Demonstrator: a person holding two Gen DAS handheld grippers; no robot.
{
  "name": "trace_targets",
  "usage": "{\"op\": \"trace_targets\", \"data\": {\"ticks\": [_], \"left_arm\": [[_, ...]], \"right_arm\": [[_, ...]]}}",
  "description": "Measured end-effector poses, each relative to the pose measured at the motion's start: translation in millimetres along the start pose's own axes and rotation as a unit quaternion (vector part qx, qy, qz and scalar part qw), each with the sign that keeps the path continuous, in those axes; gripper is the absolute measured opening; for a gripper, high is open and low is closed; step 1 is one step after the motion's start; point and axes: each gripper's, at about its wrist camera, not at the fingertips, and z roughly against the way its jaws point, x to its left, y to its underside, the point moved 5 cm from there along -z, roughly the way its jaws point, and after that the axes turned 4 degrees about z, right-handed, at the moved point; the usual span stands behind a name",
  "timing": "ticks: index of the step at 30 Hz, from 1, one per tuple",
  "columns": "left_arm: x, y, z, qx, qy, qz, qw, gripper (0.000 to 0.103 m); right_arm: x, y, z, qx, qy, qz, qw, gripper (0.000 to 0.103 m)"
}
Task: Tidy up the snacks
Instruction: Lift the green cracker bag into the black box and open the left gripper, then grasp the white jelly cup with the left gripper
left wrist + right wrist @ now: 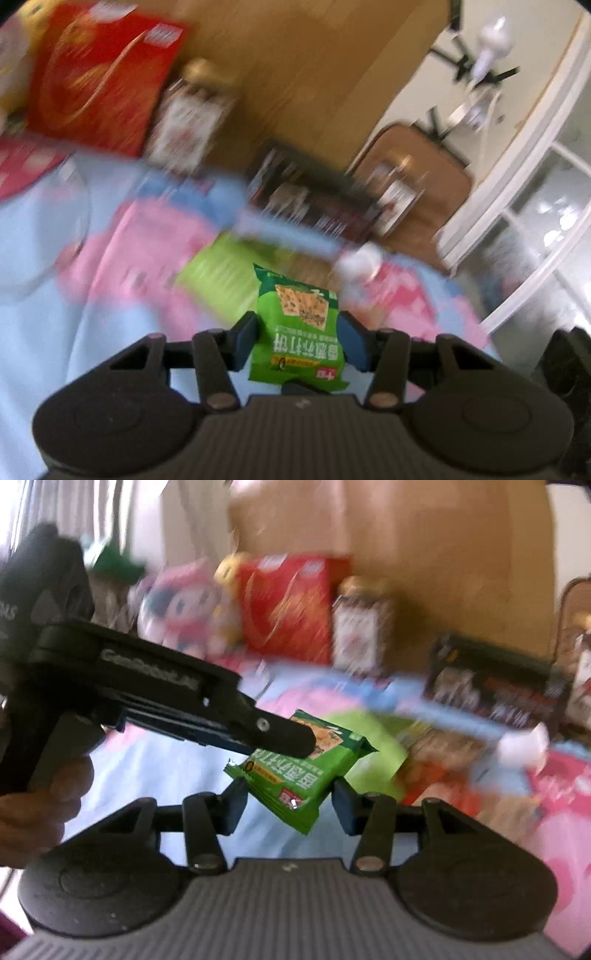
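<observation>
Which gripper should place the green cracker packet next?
Left. The left gripper is shut on the green cracker packet, held clear of the cloth. The right gripper is open, its fingers either side of the packet's lower corner, apparently not clamped.

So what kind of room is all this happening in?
Most likely a home, perhaps a bedroom. The snacks lie on a soft blue and pink cartoon-print cover, a plush doll leans at the back beside a red snack box, and a white paned door stands nearby.

Left gripper (297, 341) clamped, both fingers pressing in. Right gripper (288, 805) fingers spread apart. Bare hand (40, 805) wraps the left gripper's handle, reaching in from left.
</observation>
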Motion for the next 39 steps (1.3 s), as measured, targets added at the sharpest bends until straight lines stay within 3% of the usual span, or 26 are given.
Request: {"op": "trace_targets", "data": {"ticks": [4, 9, 15, 19, 21, 24, 28, 31, 36, 38, 39], "left_arm": [[-38, -59, -36, -0.017, 0.026, -0.036, 0.9989, 0.047], [-66, -123, -109, -0.031, 0.017, -0.070, 0.9969, 0.047], [-49, -161, -189, -0.012, 0.000, -0.032, 0.9994, 0.047], [-35, -172, -218, -0.014, -0.030, -0.029, 0.9990, 0.048], [-28, -171, -224, -0.012, -0.045, -0.031, 0.9984, 0.049], [-25, -168, -216, -0.019, -0.043, -0.035, 0.9983, 0.050], [-28, -146, -171, -0.037, 0.010, -0.020, 0.9991, 0.050], [-37, -115, -159, -0.004, 0.031, -0.025, 0.9992, 0.050], [-55, -67, -181, 0.085, 0.045, -0.014, 0.9953, 0.050], [-64, -58, -192, 0.104, 0.046, -0.011, 0.9935, 0.054], [-68, -53, -198, 0.112, 0.045, -0.011, 0.9927, 0.059]], "right_arm": [[-51, -42, 4, -0.044, 0.044, -0.014, 0.998, 0.053], [-134, -86, -20, -0.057, 0.063, -0.079, 0.993, 0.053], [-204, -113, -70, -0.053, 0.088, -0.111, 0.988, 0.053], [-226, -109, -105, -0.018, 0.076, -0.119, 0.990, 0.053], [-233, -101, -109, -0.004, 0.084, -0.129, 0.988, 0.055], [-248, -93, -86, -0.023, 0.087, -0.160, 0.983, 0.056], [-255, -67, -28, -0.051, 0.085, -0.197, 0.975, 0.056], [-257, -35, 0, -0.051, 0.085, -0.225, 0.969, 0.056], [-246, 15, 13, -0.024, 0.070, -0.295, 0.953, 0.054], [-241, 22, 9, -0.023, 0.049, -0.324, 0.944, 0.052], [-237, 21, 5, -0.023, 0.046, -0.320, 0.946, 0.051]]}}
